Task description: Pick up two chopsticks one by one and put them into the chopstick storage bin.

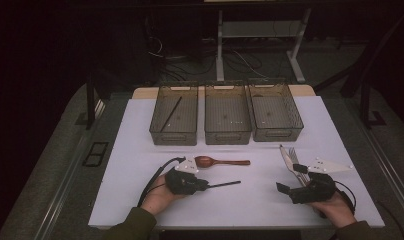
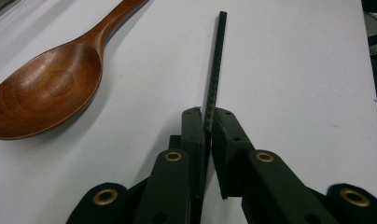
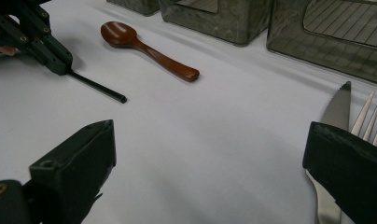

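The left gripper [image 2: 208, 122] is pinching the thin black chopstick [image 2: 216, 65] only at its very end on the white table [image 1: 140, 150] beside the wooden spoon [image 2: 51, 84], so it is risking to swing or slip out when lifted, while the right gripper [image 3: 210, 172] is waiting with jaws spread near the knife [image 3: 338, 109] and the fork [image 3: 371, 119].

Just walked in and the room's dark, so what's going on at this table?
A person works with a gripper in each hand. The left gripper is shut on a thin black stick, low over the white table beside a wooden spoon. The right gripper is open next to a knife and fork. Three bins stand behind; the left bin already holds a similar stick.
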Demonstrator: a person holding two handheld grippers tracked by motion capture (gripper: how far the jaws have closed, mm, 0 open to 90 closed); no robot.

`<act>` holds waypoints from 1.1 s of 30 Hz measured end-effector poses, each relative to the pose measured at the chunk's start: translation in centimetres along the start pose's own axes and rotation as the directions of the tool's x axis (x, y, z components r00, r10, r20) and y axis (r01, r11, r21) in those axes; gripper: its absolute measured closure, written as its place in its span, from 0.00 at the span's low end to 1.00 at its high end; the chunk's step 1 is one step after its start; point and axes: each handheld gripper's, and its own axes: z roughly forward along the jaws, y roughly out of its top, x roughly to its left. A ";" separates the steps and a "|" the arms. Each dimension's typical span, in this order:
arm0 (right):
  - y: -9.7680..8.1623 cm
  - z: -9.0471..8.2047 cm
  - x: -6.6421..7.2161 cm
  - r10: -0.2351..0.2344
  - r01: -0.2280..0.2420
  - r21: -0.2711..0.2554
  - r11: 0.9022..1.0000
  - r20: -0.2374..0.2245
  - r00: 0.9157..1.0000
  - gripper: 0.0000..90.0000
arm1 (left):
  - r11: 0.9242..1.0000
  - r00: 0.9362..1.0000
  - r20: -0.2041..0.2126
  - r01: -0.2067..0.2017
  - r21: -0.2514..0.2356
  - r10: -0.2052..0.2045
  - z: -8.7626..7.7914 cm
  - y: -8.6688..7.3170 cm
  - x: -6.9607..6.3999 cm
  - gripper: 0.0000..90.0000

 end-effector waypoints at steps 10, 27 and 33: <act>0.0 0.0 0.0 0.000 0.000 0.000 1.000 -0.002 1.000 0.02 | 1.000 1.000 0.005 0.005 0.002 -0.005 0.0 0.0 -0.1 0.94; 0.0 0.0 0.0 -0.002 0.002 0.000 1.000 -0.001 1.000 0.02 | 1.000 1.000 0.005 0.021 -0.003 -0.021 -0.5 0.5 -0.4 0.95; 0.0 0.0 0.0 0.000 0.000 0.000 1.000 -0.007 1.000 0.02 | 0.999 1.000 0.003 0.024 -0.021 -0.024 -1.1 0.7 -0.6 0.95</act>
